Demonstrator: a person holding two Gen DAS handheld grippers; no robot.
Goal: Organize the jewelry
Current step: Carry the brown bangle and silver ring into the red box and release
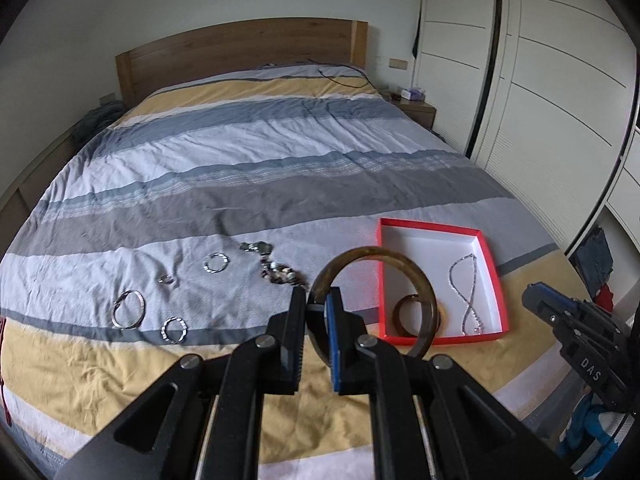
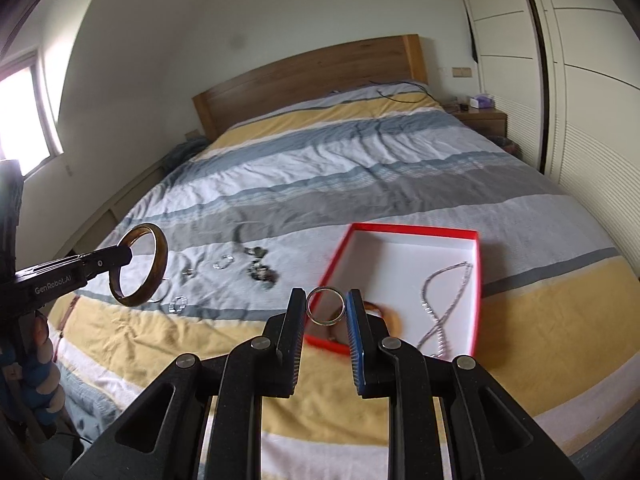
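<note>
My left gripper (image 1: pixel 318 300) is shut on a brown bangle (image 1: pixel 376 256) and holds it upright above the bed, left of the red box (image 1: pixel 496 280); it also shows in the right wrist view (image 2: pixel 158 264). My right gripper (image 2: pixel 326 306) is shut on a silver ring bangle (image 2: pixel 326 290) over the near left corner of the red box (image 2: pixel 478 276). In the box lie a silver chain necklace (image 1: pixel 466 292) and another brown bangle (image 1: pixel 400 316). Several silver bangles (image 1: pixel 128 308) and a dark beaded piece (image 1: pixel 276 268) lie on the bedspread to the left.
The striped bedspread (image 1: pixel 240 152) stretches to a wooden headboard (image 1: pixel 240 48). A white wardrobe (image 1: pixel 540 80) stands on the right, with a nightstand (image 1: pixel 416 110) by the headboard. A window (image 2: pixel 20 120) is on the left wall.
</note>
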